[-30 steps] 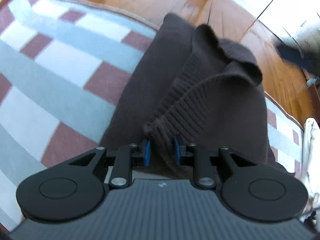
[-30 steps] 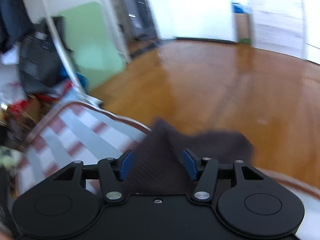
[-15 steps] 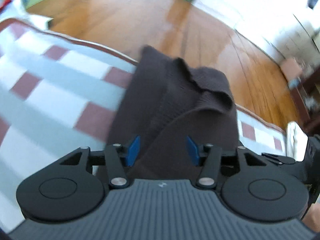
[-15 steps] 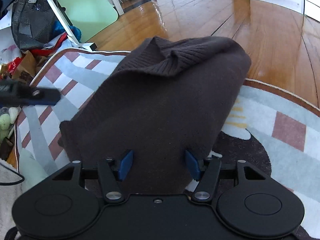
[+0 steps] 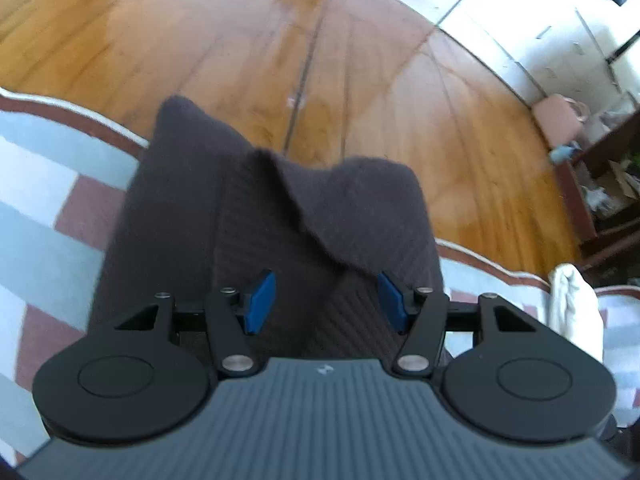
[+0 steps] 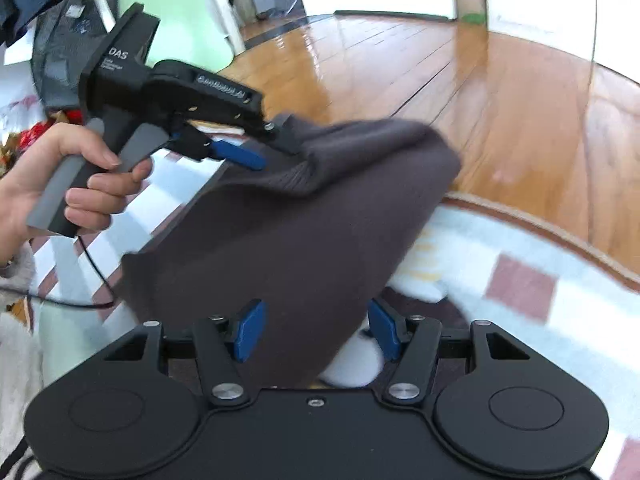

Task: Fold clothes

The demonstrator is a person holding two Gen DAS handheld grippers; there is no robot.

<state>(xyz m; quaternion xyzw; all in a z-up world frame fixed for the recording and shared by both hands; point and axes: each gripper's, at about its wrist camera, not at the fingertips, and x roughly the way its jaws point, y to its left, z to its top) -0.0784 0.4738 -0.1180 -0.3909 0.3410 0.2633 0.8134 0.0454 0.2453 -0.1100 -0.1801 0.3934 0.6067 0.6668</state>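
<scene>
A dark brown knitted sweater (image 5: 288,236) lies folded on the checked rug (image 5: 48,208), its far end reaching the rug's edge; it also shows in the right wrist view (image 6: 304,232). My left gripper (image 5: 326,300) is open, its blue pads apart above the sweater's ribbed part. In the right wrist view the left gripper (image 6: 256,148) hovers at the sweater's far left edge, held by a hand. My right gripper (image 6: 316,330) is open over the sweater's near end, holding nothing.
Wooden floor (image 5: 224,52) lies beyond the rug. A white cloth (image 5: 576,308) sits at the rug's right edge, with dark shelving (image 5: 608,184) behind it. Bags and clutter (image 6: 60,56) stand at the far left, and a cable (image 6: 80,280) trails over the rug.
My left gripper opened and let go of the sweater's ribbed edge, then drew back. The sweater's folded part now lies flat. The right gripper swung down over the sweater's near end.
</scene>
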